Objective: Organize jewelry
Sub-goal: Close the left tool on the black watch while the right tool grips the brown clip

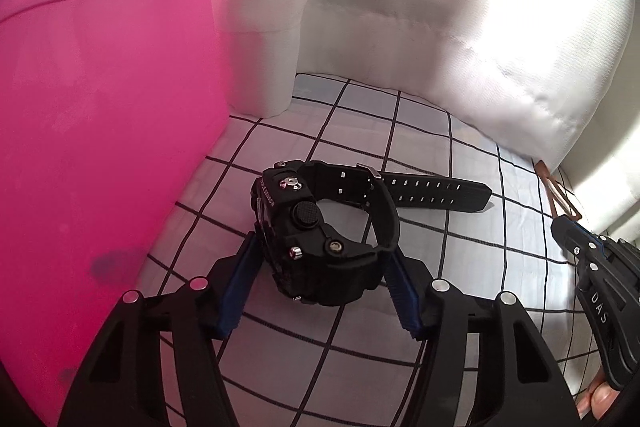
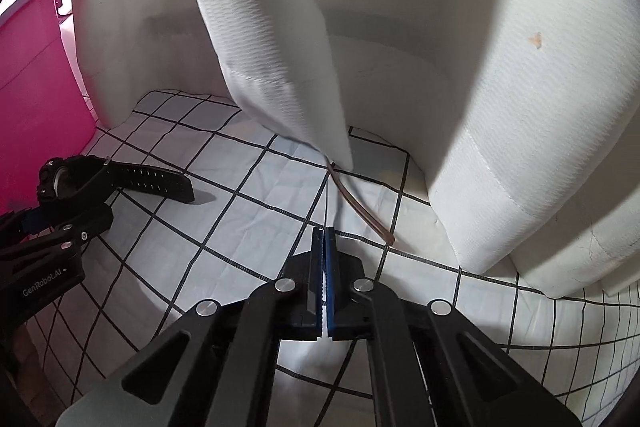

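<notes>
beside the pink bin [image 1: 100, 147], my left gripper [image 1: 320, 251] clasps the chunky black watch [image 1: 320, 239]; right gripper [image 2: 325, 229], marked "das", clenched empty.

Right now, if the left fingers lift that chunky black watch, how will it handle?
The chunky black plastic watch probably feels heavy for its size: thick case. Its long perforated strap tail likely droops. Lying on its side, it may twist between the blue fingers.

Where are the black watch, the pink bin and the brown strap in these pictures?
black watch [image 1: 316, 239]: left wrist view, on the side of its case.
pink bin [image 1: 100, 131]: left wrist view, on its outer wall.
brown strap [image 2: 366, 213]: right wrist view, midway along the exposed length.
</notes>
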Demonstrator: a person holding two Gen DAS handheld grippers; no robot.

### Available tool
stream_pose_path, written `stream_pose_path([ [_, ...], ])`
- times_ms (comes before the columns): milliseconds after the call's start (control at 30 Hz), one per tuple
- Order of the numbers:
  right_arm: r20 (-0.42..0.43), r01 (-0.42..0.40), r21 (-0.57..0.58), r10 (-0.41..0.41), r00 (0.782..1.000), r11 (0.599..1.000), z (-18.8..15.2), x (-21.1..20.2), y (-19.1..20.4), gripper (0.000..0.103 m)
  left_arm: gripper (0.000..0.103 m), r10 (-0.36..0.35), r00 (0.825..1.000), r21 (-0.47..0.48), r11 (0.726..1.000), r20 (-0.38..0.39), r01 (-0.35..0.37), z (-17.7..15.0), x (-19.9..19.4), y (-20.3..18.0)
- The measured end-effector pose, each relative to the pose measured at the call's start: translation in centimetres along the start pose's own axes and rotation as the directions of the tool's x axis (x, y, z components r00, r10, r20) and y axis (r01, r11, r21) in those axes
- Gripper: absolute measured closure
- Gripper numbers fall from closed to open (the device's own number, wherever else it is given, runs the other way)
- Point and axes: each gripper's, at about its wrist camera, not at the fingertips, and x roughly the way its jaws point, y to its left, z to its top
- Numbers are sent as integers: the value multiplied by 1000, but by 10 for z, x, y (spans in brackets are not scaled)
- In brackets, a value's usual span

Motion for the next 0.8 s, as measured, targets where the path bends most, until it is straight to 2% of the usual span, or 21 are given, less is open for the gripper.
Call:
stream_pose_path([
  [167, 2, -27, -33, 27, 1000, 999, -4, -1, 7, 101, 44, -3, 1000, -5, 1000, -3, 3, -3, -3, 2],
  [233, 1, -39, -33, 39, 999, 999, -4, -2, 7, 95, 44, -4, 1000, -5, 1000, -3, 4, -3, -3, 2],
  [300, 6, -26, -44, 26, 1000, 999, -7, -6, 9, 69, 44, -5, 1000, -7, 1000, -3, 5, -3, -2, 2],
  [433, 7, -31, -91, 32, 999, 995, 1, 0, 16, 48, 44, -6, 1000, -8, 1000, 0, 6, -11, -11, 6],
  [800, 35, -8, -100, 11, 999, 995, 23, 20, 15, 46, 44, -5, 1000, -2, 1000, 3, 5, -7, -6, 4],
])
